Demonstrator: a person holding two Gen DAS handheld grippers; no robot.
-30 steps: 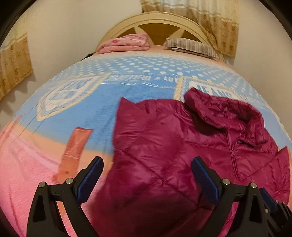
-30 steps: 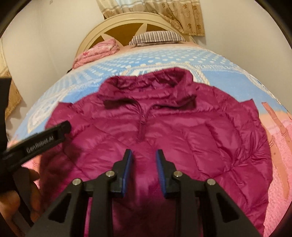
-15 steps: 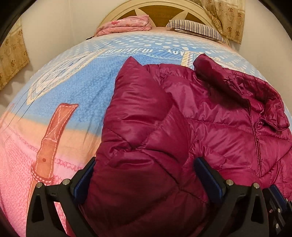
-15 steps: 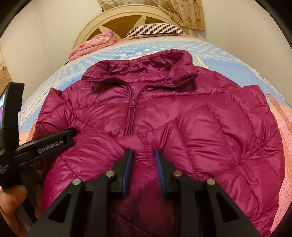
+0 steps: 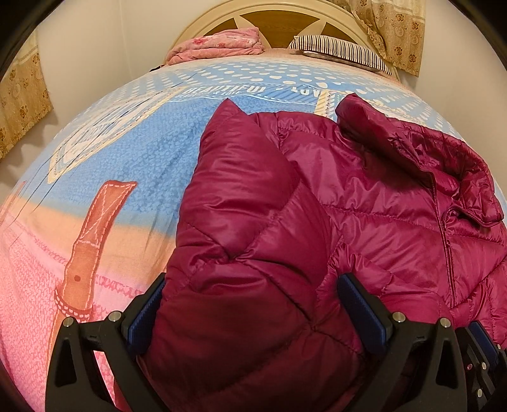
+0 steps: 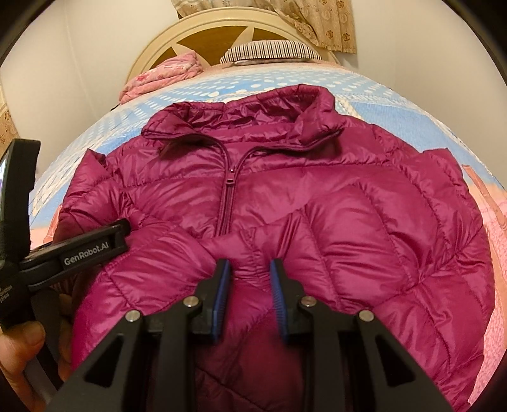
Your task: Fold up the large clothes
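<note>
A magenta quilted puffer jacket (image 6: 317, 196) lies front up on the bed, collar toward the headboard, zip closed. Both sleeves are folded across the chest. My left gripper (image 5: 253, 304) is wide open with the jacket's left sleeve (image 5: 240, 222) bulging between its fingers, at the jacket's left side. My right gripper (image 6: 250, 279) stands narrowly apart over a fold of sleeve fabric near the zip's lower end; whether it pinches the fabric is unclear. The left gripper's body also shows in the right wrist view (image 6: 82, 250).
The bed has a blue, white and pink patterned bedspread (image 5: 126, 152). A folded pink blanket (image 5: 218, 44) and a striped pillow (image 5: 339, 50) lie by the cream headboard (image 5: 272, 12). Curtains (image 5: 393, 28) hang at the back right. Walls stand close on both sides.
Both grippers moved forward and down onto the jacket. The left sleeve now lies folded over the chest between the left fingers, and the jacket fills more of both views.
</note>
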